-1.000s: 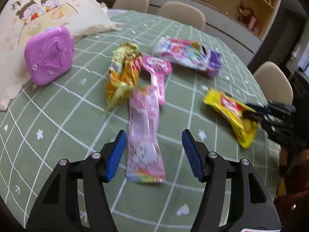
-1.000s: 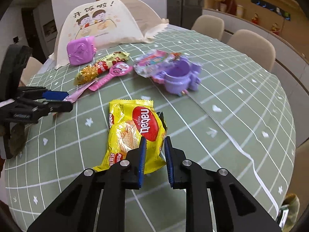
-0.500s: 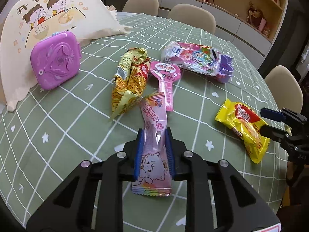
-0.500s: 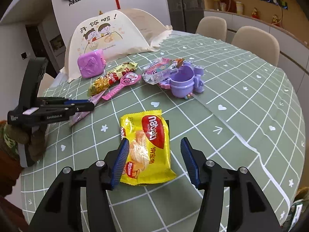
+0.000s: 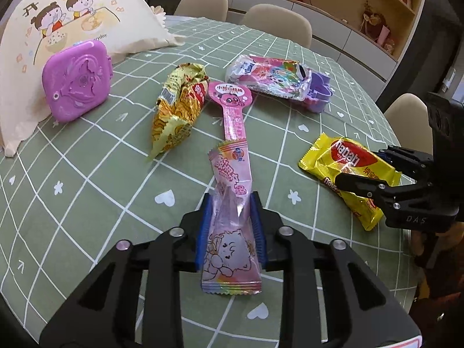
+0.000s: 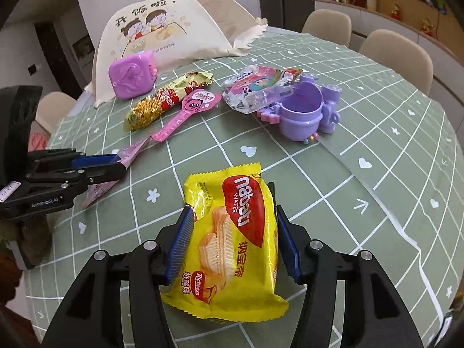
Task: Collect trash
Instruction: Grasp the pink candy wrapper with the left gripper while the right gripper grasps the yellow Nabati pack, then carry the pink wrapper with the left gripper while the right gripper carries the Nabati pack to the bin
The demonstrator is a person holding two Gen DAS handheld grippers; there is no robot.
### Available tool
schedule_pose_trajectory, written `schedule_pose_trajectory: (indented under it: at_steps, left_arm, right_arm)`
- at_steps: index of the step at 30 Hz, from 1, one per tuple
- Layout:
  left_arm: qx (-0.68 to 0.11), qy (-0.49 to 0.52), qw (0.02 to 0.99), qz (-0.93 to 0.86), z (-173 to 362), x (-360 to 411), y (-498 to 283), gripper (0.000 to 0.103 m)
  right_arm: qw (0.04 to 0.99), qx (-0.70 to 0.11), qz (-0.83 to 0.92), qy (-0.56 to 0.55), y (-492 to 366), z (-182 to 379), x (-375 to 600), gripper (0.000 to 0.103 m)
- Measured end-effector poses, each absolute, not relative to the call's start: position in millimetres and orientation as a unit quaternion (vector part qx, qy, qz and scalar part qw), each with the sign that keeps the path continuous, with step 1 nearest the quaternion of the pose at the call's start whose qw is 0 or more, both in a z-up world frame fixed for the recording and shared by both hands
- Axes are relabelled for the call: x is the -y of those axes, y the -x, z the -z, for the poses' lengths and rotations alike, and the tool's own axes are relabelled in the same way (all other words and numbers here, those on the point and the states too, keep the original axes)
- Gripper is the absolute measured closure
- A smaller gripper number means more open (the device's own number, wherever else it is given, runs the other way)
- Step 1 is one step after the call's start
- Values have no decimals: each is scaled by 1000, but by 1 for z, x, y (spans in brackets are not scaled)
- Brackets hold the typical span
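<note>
The pink candy wrapper is sitting pinched between the blue pads of the left gripper, its far end lying on the green grid tablecloth and its near end sticking out toward the camera; the jaws, having closed on it, have just been easing slightly wider while the pads are pressing its sides. The yellow Nabati wafer packet is lying flat on the cloth between the fingers of the right gripper, whose jaws have just been opening and are standing spread, one pad along each side of the packet (whether they are touching it I cannot tell). Beyond the candy wrapper, a pink spoon-shaped packet is lying just beside a crumpled gold snack bag. Farther back, a colourful cartoon wrapper is leaning against a purple toy cup. A purple square case is resting against a cream mesh food cover printed with two cartoon children.
</note>
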State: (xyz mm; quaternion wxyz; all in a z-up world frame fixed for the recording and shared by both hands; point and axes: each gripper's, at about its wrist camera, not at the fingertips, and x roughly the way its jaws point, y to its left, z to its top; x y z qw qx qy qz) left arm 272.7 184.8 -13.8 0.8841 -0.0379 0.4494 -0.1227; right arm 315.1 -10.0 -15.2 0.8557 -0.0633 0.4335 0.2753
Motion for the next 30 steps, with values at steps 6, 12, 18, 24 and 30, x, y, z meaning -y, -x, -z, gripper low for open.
schedule_pose_trajectory:
  at_steps: [6, 12, 18, 24, 30]
  left_arm:
    - [-451, 36, 884, 122, 14, -182, -272, 72]
    - [-455, 35, 882, 117, 13, -177, -275, 80]
    - [-445, 34, 887, 116, 0, -163, -273, 92]
    - [-420, 33, 896, 139, -23, -125, -268, 93]
    - [-404, 22, 895, 185, -36, -65, -265, 93]
  right_arm:
    - [850, -440, -280, 71, -311, 14, 13, 49]
    - [868, -410, -269, 73, -295, 0, 27, 91]
    - [886, -379, -258, 71, -279, -20, 51, 95]
    - [905, -348, -239, 51, -265, -37, 93, 95]
    - [924, -321, -203, 34, -245, -49, 146, 95]
